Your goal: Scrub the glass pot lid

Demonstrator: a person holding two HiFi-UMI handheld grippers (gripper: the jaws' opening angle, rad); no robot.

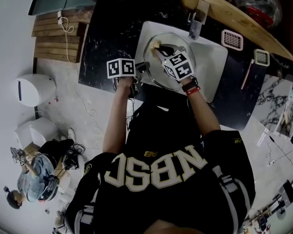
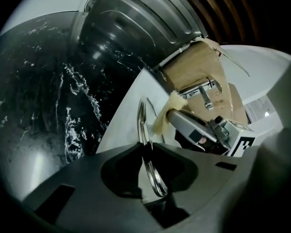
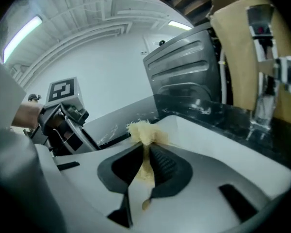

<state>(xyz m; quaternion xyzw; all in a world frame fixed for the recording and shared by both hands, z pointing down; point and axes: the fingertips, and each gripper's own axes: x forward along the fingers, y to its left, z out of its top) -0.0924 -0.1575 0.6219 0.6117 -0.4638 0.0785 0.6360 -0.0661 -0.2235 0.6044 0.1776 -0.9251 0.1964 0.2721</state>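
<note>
Steel rim of the lid [image 2: 141,125] runs edge-on between the jaws of the left gripper [image 2: 146,147], which are clamped on it. The lid is held within the white sink [image 2: 121,125]. From above its glass face shows broad, and whether it rests on the basin floor cannot be told.

Right gripper [image 3: 146,152]: jaws closed tight on a pale yellow fibrous scrubber [image 3: 144,132], with a tuft standing past the tips. In the left gripper view that tuft lies at the far part of the lid, but contact with the glass cannot be confirmed. No water or suds are visible.

Beyond both, the tap [image 1: 195,28] stands at the sink's back edge. Black marbled counter [image 2: 48,106] lies to the left.

Assessment: scrubbing is at its start or in its early strokes.

Risks noted:
- The hold is on a thin, smooth, curved rim at one point only. Pressure from the scrubber could turn the lid in the jaws or slip it free, dropping glass into the sink.
- Pushing on the side farthest from the clamp gives the longest lever, so strokes nearer the clamp would load it less.
- The scrubber is held by a narrow pinch. Dragging may pull it out, leaving bare jaw tips to strike the glass.
- The tap is near behind, and a long stroke could knock the lid or a gripper against it.
</note>
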